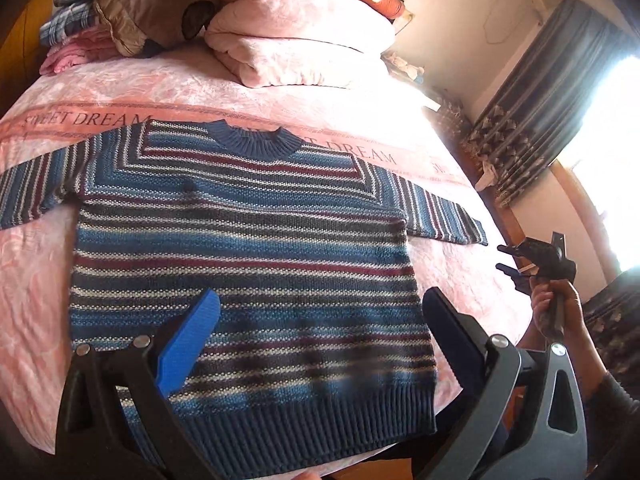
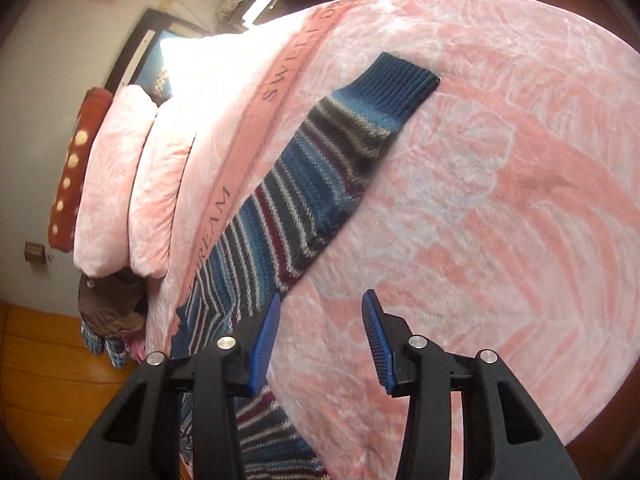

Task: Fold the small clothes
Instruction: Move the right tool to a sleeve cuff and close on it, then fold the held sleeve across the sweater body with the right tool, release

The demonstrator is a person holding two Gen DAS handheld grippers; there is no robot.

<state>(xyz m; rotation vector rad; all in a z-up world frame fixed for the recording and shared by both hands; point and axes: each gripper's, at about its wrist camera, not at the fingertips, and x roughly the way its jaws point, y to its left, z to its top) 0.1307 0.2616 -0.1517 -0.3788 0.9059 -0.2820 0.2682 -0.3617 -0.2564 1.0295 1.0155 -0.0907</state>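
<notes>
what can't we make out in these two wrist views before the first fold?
- Sweater left sleeve cuff: cut off by the left wrist view's left edge.
- Sweater hem, lower left: hidden behind the left gripper.
- Window side of the room: blown out by glare, left wrist view.
- Sweater body: behind the right gripper and the frame edge in the right wrist view; only the sleeve shows.

Blue-maroon-white striped sweater (image 1: 248, 264) — pink, perhaps floral, bedspread (image 1: 36, 272)

Coarse, ribbed knit wool on the sweater (image 1: 248, 248); plush, matt fleece on the bedspread (image 2: 500, 184). Matt black plastic with ridged blue pads (image 2: 376, 344) and shiny metal rivets (image 2: 226, 343) on the grippers.
</notes>
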